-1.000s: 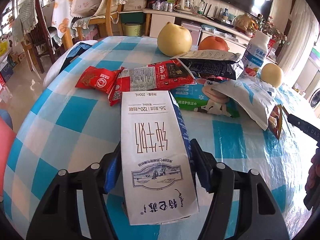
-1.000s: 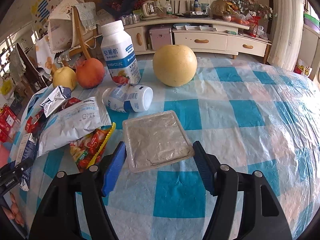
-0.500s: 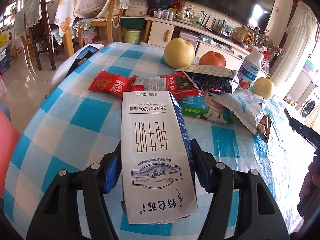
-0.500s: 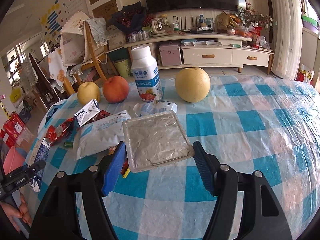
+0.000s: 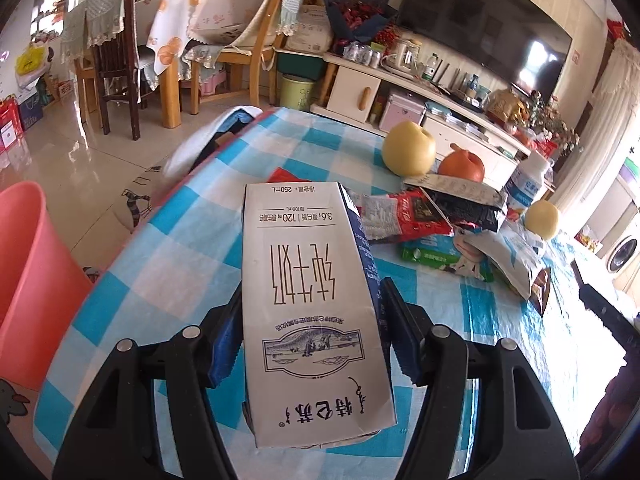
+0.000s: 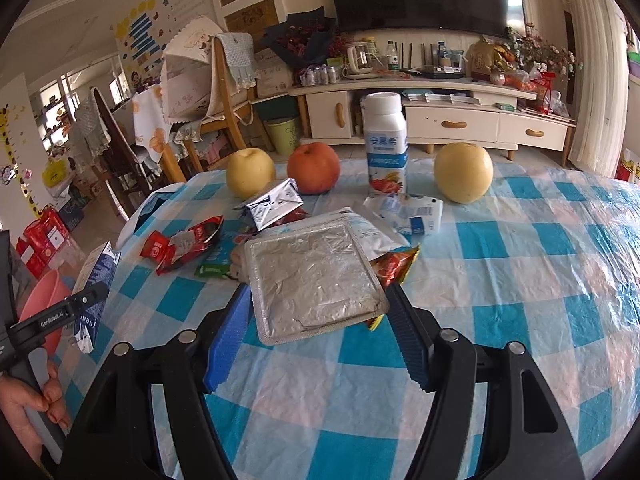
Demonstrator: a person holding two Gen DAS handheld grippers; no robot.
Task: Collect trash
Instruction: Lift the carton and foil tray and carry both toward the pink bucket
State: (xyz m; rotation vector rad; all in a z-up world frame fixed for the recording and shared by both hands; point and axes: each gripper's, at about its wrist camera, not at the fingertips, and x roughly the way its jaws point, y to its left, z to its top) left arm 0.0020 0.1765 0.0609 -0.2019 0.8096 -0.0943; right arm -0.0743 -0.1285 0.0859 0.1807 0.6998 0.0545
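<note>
My left gripper [image 5: 310,344] is pinching a white milk carton [image 5: 312,292], which fills the lower centre of the left wrist frame and sticks out forward over the checked tablecloth [image 5: 168,264]. My right gripper [image 6: 316,334] is clamped across a flat foil blister sheet [image 6: 314,280] at the centre of the right wrist frame, held above the table.

The carton looks empty and light, I judge; its card walls would give under a hard squeeze, so holding it across the narrow sides near the base, as I do, seems right. The foil sheet is thin, light and somewhat stiff, with slick faces; gripped by its two edges it could bow or slide out, so I would keep it level.

A pink bin [image 5: 28,276] shows at the left edge of the left wrist frame, beside the table; that is where I guess both pieces belong.

More litter lies mid-frame: a red wrapper [image 6: 182,242], a silver packet [image 6: 272,206] and a tipped small bottle [image 6: 408,212]. The fruit and the upright yogurt bottle [image 6: 384,144] stand behind them.
</note>
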